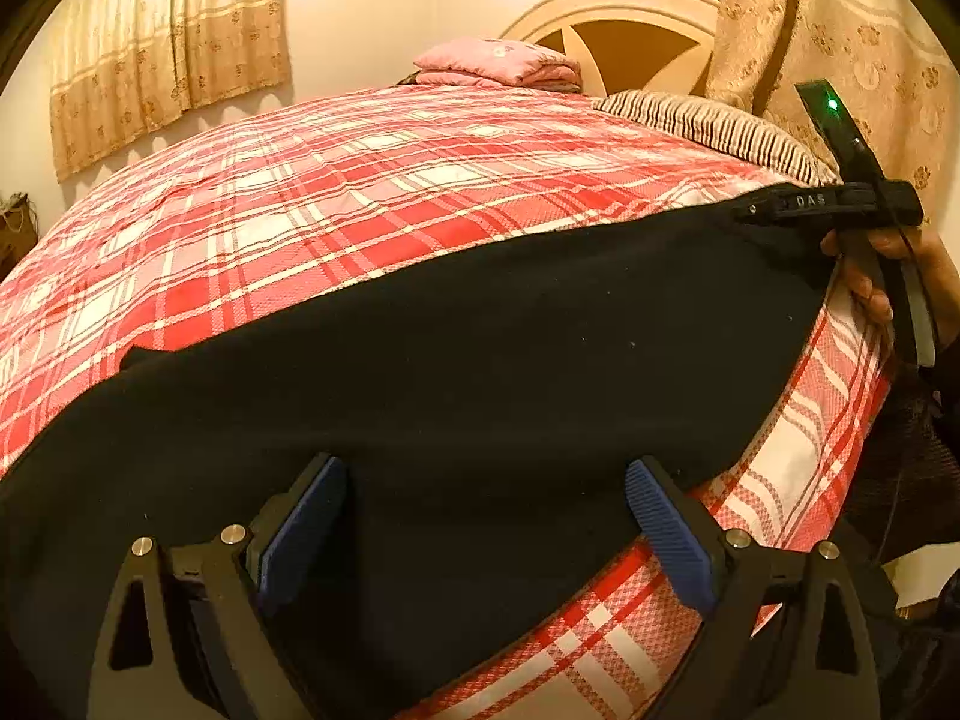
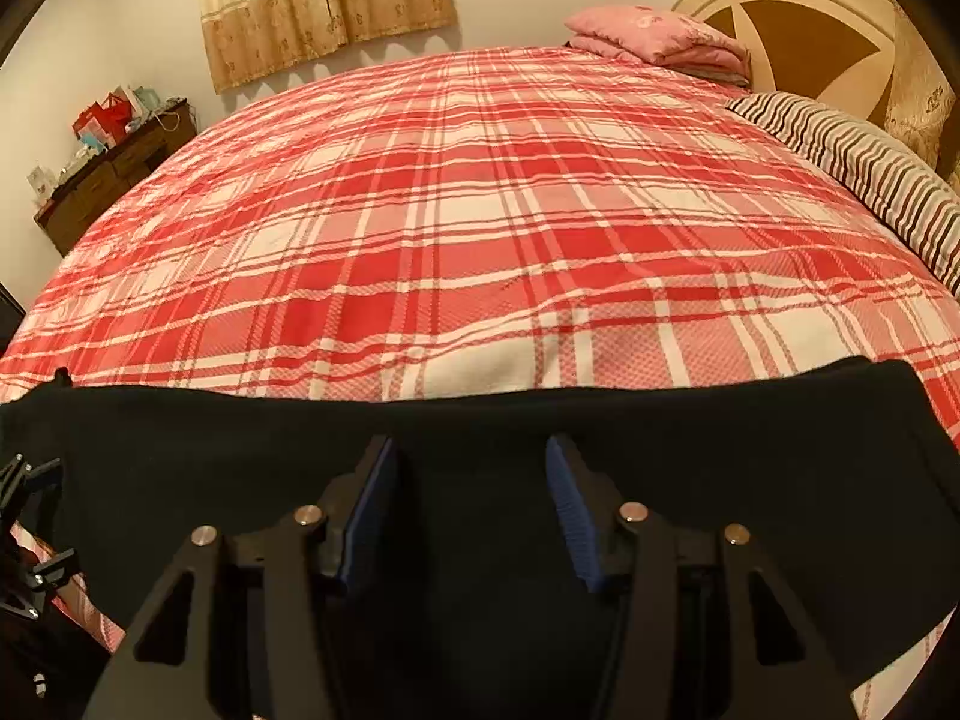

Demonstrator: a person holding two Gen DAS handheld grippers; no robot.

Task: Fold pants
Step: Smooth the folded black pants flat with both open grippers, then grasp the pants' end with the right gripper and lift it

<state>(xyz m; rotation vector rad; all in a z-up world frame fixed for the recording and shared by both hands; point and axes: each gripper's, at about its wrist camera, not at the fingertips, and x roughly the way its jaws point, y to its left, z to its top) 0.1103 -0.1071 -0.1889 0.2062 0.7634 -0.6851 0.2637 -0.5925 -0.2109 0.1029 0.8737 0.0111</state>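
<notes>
Black pants [image 1: 456,336] lie spread flat across the near edge of the red plaid bed [image 1: 372,192]. My left gripper [image 1: 486,516] hovers over their near part with its blue pads far apart and only flat cloth below them. In the right wrist view the pants [image 2: 750,450] form a dark band along the bottom. My right gripper [image 2: 471,504] stands over them with its jaws apart, and no fold is pinched between the pads. From the left wrist view, the right gripper [image 1: 798,204] sits at the pants' far right corner, held by a hand [image 1: 870,288].
A folded pink quilt [image 2: 660,42] and a striped pillow [image 2: 870,180] lie by the round headboard [image 2: 798,6]. A dark wooden dresser [image 2: 114,168] with boxes stands left of the bed. Curtains [image 2: 324,0] hang behind. The plaid bedspread stretches wide beyond the pants.
</notes>
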